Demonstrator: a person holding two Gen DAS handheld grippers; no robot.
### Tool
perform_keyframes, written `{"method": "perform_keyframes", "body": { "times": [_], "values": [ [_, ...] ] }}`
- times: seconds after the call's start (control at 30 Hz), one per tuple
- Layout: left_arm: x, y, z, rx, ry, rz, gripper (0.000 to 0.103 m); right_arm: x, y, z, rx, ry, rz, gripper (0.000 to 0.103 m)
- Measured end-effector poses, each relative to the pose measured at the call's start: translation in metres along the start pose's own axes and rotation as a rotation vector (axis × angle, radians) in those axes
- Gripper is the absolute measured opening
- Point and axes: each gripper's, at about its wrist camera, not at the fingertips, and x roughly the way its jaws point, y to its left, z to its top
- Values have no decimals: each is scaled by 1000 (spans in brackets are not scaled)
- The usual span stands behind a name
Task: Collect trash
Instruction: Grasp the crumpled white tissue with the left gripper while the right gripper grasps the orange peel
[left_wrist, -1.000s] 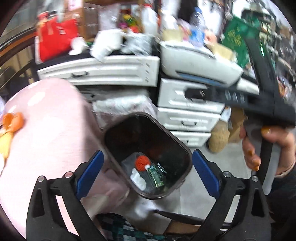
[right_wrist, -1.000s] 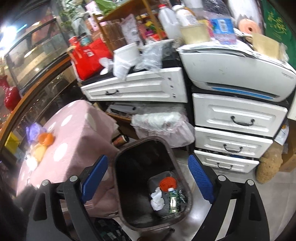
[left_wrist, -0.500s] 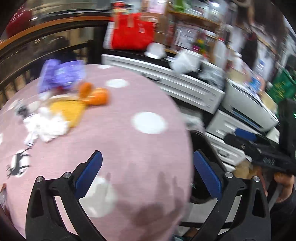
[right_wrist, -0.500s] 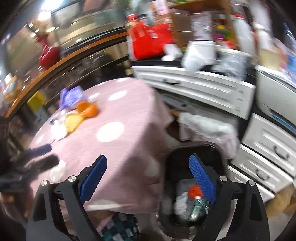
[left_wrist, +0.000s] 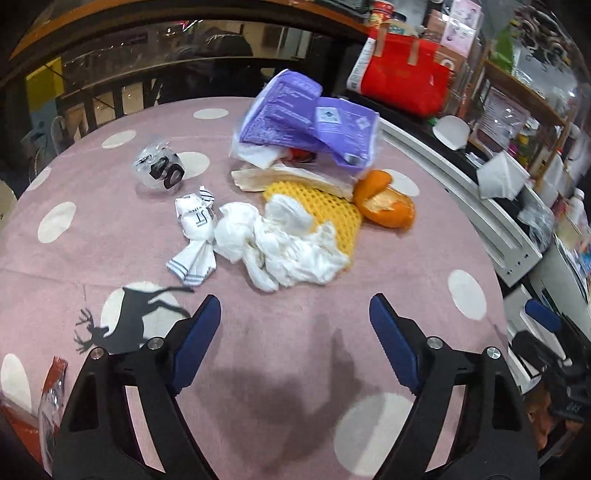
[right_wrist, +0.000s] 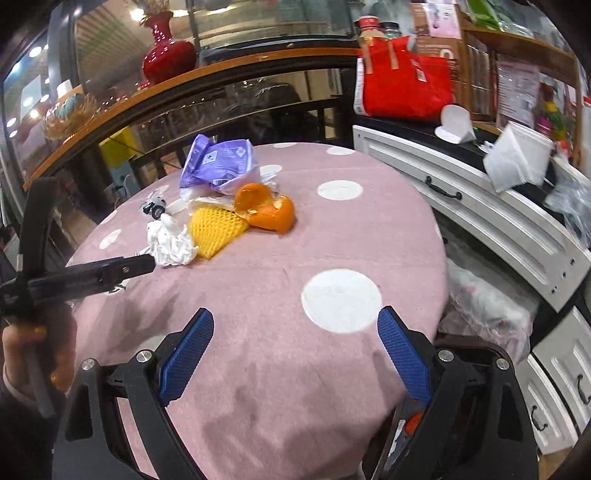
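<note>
Standing by the round pink polka-dot table (left_wrist: 424, 258), it looks like the reach-for-the-next-piece step: the rubbish sits in one heap toward the far side, purple packet (left_wrist: 306, 118) at the back, then orange peel (left_wrist: 384, 203), yellow foam net (left_wrist: 325, 206), crumpled white tissue (left_wrist: 284, 240) nearest, and a small clear wrapper (left_wrist: 160, 168) off to its left. Left gripper (left_wrist: 295, 332) hovers near the tissue, fingers wide apart and empty; right gripper (right_wrist: 295, 354) hangs back at the table edge, also spread with nothing in it. I'd guess the next move is left dropping down to straddle the tissue wad and pinching it without snagging the net it's touching.
</note>
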Motion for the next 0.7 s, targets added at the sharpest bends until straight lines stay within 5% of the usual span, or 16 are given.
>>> {"method": "perform_keyframes", "body": {
  "times": [0.2, 0.27, 0.37, 0.53, 0.7],
  "values": [
    [35, 5, 25, -25, 64, 12, 80, 19, 6, 15, -35, 18, 15, 89],
    [47, 7, 32, -35, 83, 19, 74, 26, 8, 20, -45, 26, 22, 89],
    [58, 10, 36, -52, 107, 13, 52, 38, 9, 29, -66, 36, 32, 89],
    [47, 19, 30, -96, 91, -20, 35, 65, 12, 48, -106, 71, 70, 89],
    [21, 33, 23, -141, 44, -46, 34, 103, 17, 71, -169, 121, 87, 89]
  ]
}}
